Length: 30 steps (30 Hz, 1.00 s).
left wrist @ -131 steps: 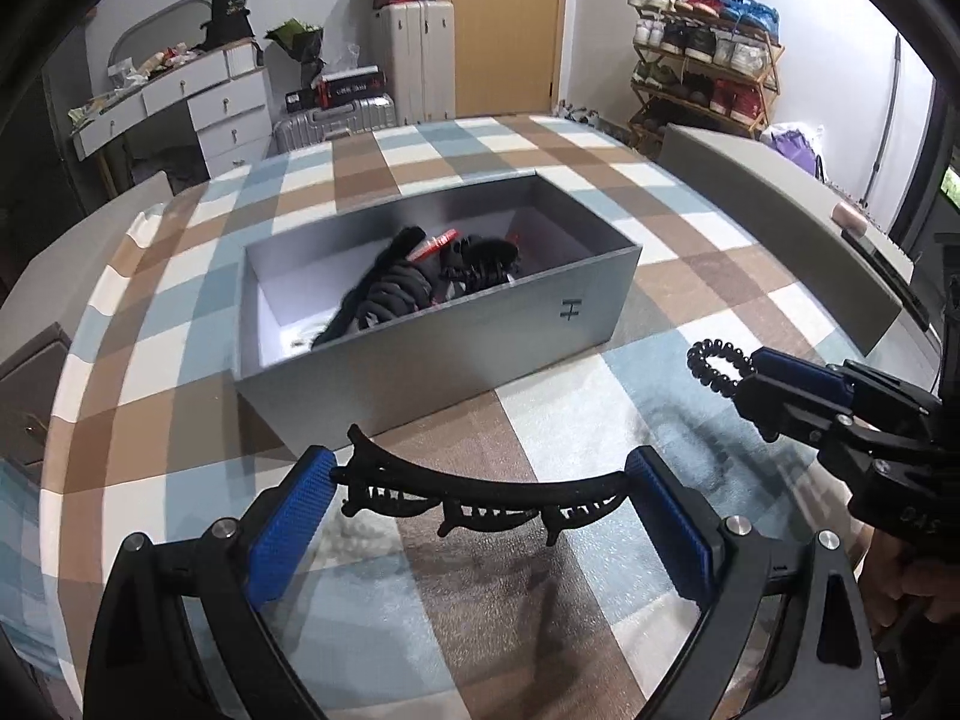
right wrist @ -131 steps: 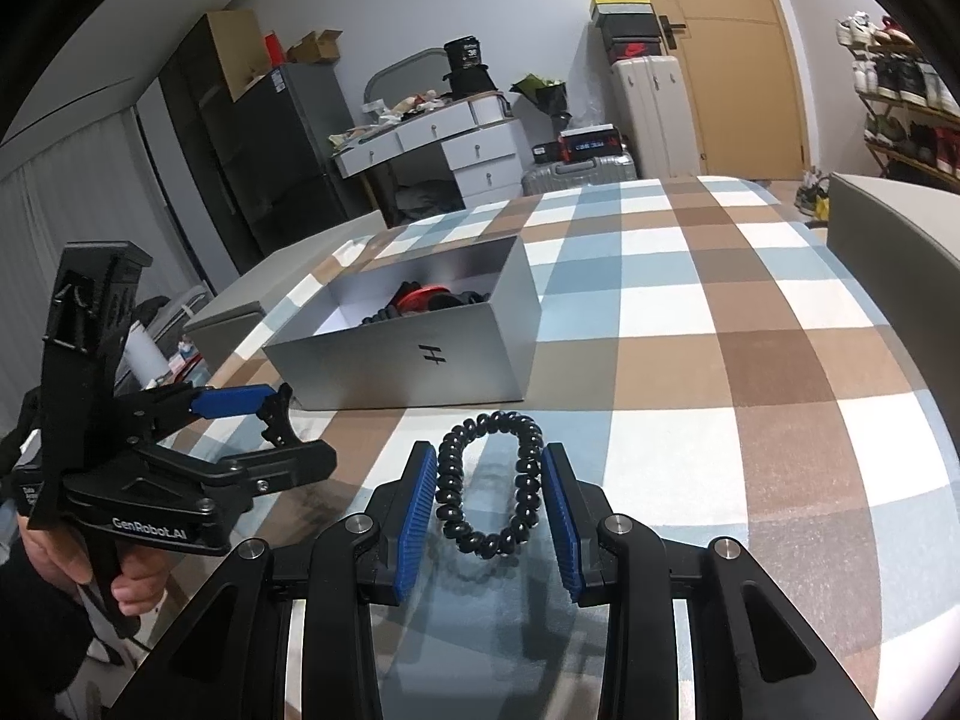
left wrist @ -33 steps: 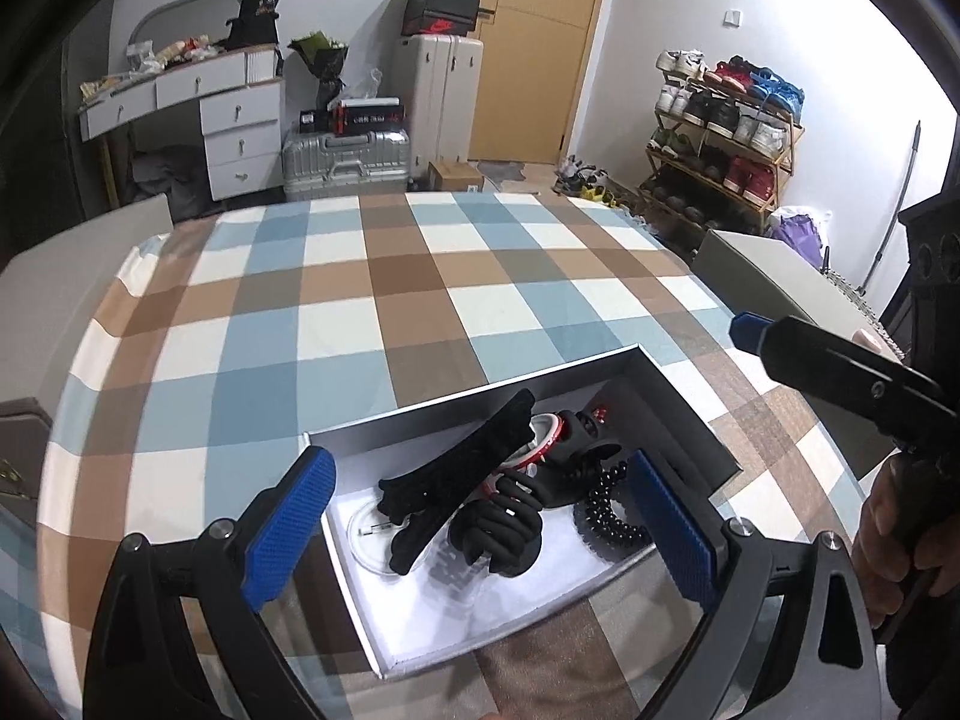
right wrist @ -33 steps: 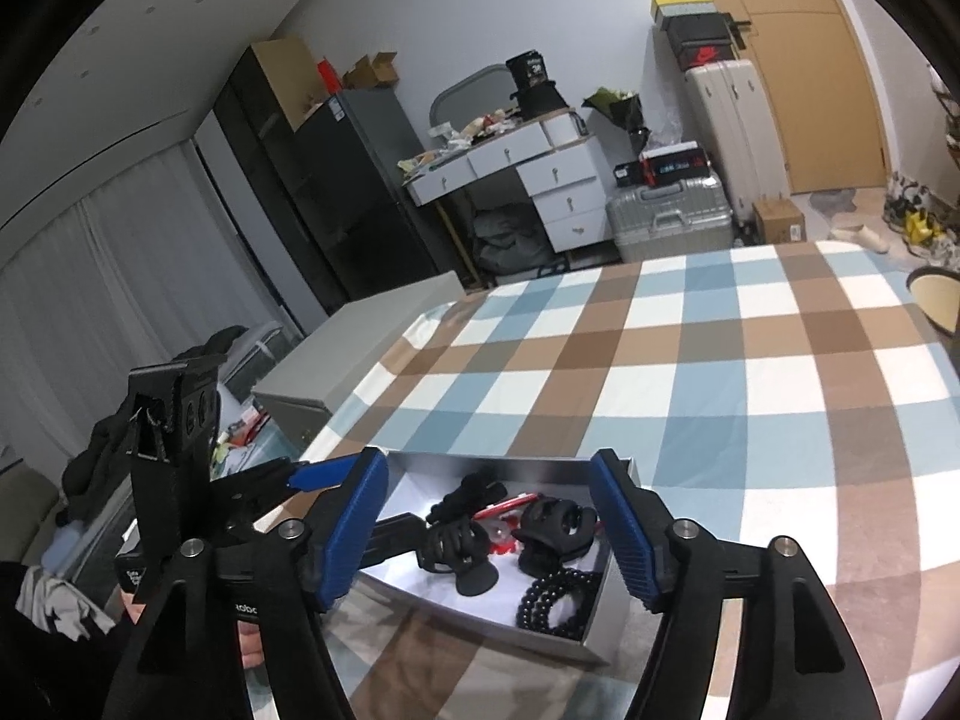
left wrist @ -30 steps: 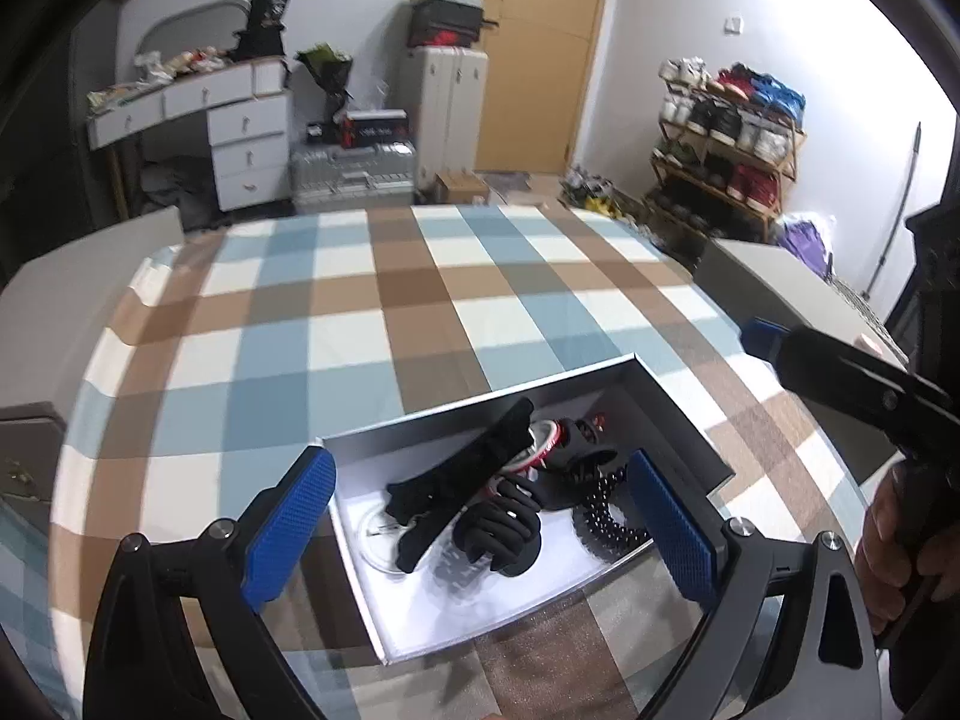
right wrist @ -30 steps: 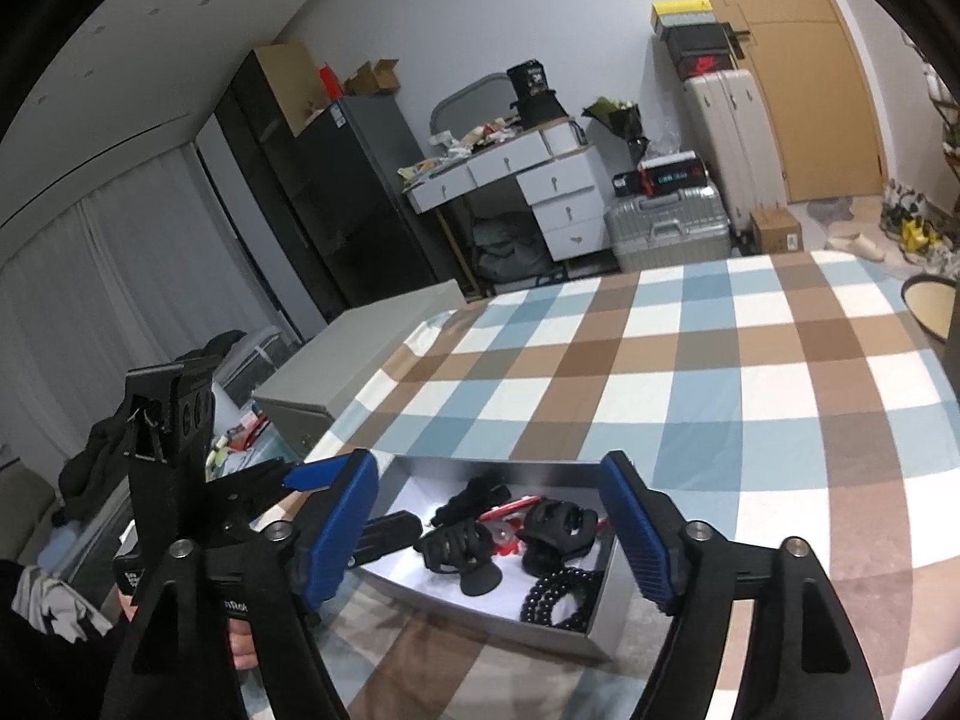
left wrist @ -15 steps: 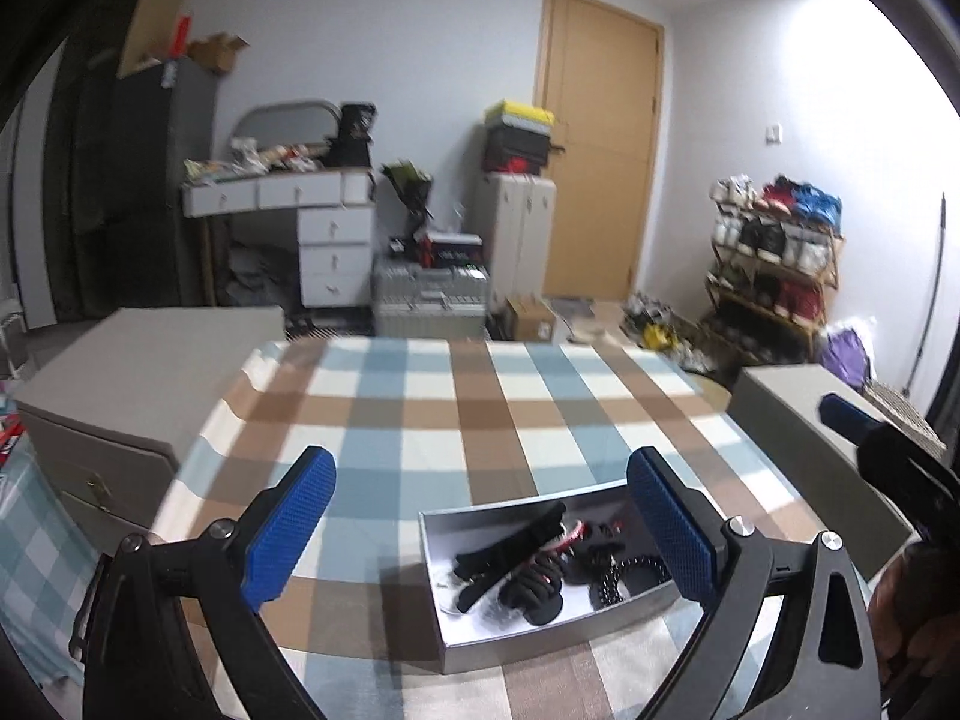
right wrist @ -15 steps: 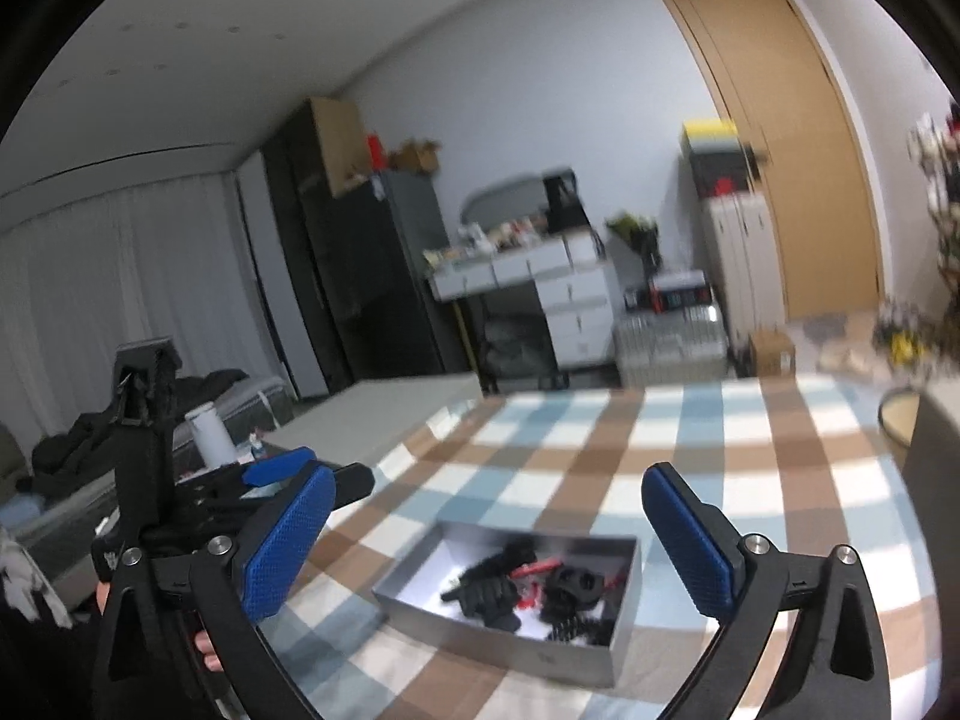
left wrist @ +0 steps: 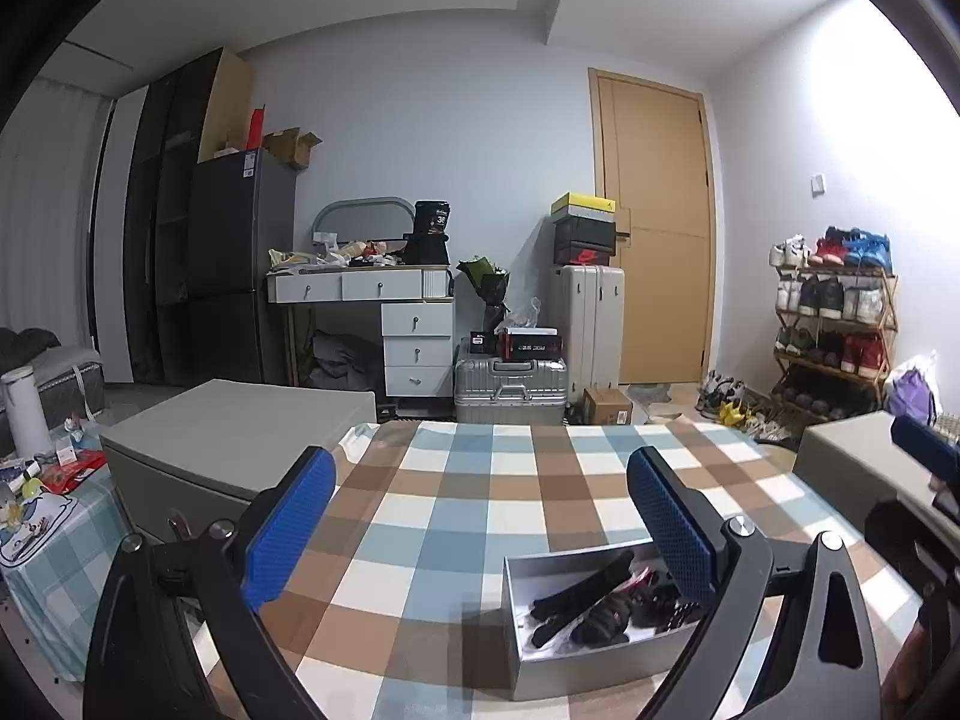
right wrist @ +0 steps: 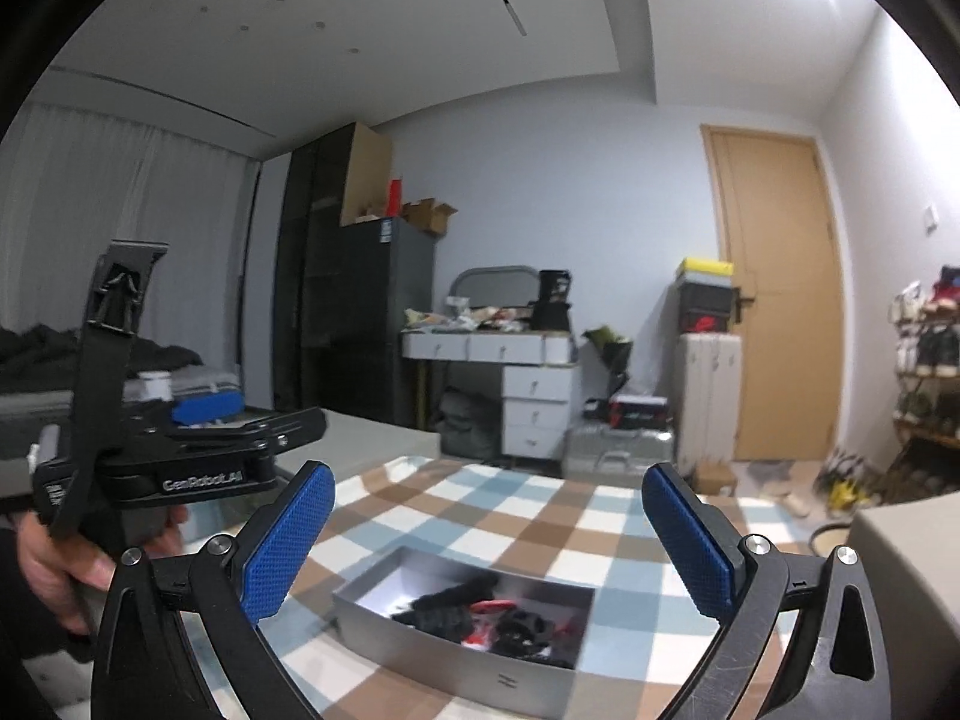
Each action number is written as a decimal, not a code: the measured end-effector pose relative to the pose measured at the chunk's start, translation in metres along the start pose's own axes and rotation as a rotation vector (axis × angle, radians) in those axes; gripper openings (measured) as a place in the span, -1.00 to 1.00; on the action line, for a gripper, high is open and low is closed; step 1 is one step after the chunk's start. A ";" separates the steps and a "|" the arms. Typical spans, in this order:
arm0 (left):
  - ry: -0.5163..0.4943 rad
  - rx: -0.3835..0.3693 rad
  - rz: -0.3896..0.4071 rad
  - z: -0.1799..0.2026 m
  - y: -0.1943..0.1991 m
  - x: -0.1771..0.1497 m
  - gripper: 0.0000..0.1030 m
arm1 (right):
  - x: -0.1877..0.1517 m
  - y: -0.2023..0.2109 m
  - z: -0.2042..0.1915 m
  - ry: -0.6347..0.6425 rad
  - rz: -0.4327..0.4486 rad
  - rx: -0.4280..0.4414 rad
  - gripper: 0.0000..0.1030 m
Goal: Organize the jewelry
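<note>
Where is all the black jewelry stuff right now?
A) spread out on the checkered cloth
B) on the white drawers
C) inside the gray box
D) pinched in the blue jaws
C: the dark pieces lie piled inside the gray box on the checkered cloth, and both pairs of blue jaws stand wide with nothing between them.

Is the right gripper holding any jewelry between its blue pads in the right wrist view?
No, the right gripper is wide open with nothing between its pads, and the dark items lie in the grey box below.
</note>
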<state>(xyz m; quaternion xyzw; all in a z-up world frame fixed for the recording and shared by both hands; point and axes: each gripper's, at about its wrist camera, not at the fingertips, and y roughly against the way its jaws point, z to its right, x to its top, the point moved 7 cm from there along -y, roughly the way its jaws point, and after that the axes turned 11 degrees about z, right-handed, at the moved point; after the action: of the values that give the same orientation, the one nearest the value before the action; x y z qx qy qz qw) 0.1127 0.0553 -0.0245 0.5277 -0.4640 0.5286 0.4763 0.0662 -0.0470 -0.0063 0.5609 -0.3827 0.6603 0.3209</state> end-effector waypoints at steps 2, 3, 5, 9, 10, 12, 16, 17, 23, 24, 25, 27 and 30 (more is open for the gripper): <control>-0.004 -0.014 -0.011 0.000 -0.004 -0.009 0.86 | -0.006 -0.001 0.001 0.013 -0.001 -0.014 1.00; -0.003 -0.021 -0.013 0.001 -0.003 -0.012 0.86 | -0.009 -0.002 0.002 0.017 -0.006 -0.021 1.00; -0.004 -0.023 -0.029 0.000 -0.005 -0.025 0.86 | -0.015 -0.002 0.003 0.029 -0.014 -0.036 1.00; -0.012 -0.010 -0.037 0.001 -0.002 -0.037 0.86 | -0.027 -0.005 0.007 0.050 -0.034 -0.058 1.00; -0.018 -0.009 -0.041 0.002 -0.003 -0.039 0.86 | -0.030 -0.007 0.009 0.047 -0.044 -0.063 1.00; -0.030 -0.009 -0.054 0.005 -0.005 -0.042 0.86 | -0.038 -0.009 0.013 0.035 -0.070 -0.068 1.00; -0.018 -0.009 -0.071 0.006 -0.005 -0.046 0.86 | -0.054 -0.013 0.021 0.011 -0.127 -0.079 1.00; -0.013 -0.008 -0.074 0.005 -0.006 -0.046 0.86 | -0.057 -0.013 0.023 0.004 -0.143 -0.080 1.00; -0.004 -0.001 -0.093 0.004 -0.007 -0.055 0.86 | -0.081 -0.024 0.032 -0.047 -0.252 -0.095 1.00; -0.008 -0.002 -0.100 0.005 -0.008 -0.056 0.86 | -0.081 -0.024 0.033 -0.054 -0.258 -0.097 1.00; -0.010 -0.004 -0.105 0.005 -0.008 -0.056 0.86 | -0.082 -0.024 0.035 -0.062 -0.266 -0.098 1.00; -0.017 -0.003 -0.108 0.007 -0.005 -0.054 0.86 | -0.082 -0.023 0.037 -0.066 -0.268 -0.107 1.00; -0.020 0.000 -0.110 0.008 -0.006 -0.055 0.86 | -0.081 -0.021 0.035 -0.046 -0.263 -0.118 1.00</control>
<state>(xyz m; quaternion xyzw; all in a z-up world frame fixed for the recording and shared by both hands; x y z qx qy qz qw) 0.1185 0.0472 -0.0795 0.5578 -0.4389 0.4963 0.4999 0.1148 -0.0665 -0.0809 0.6014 -0.3515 0.5756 0.4282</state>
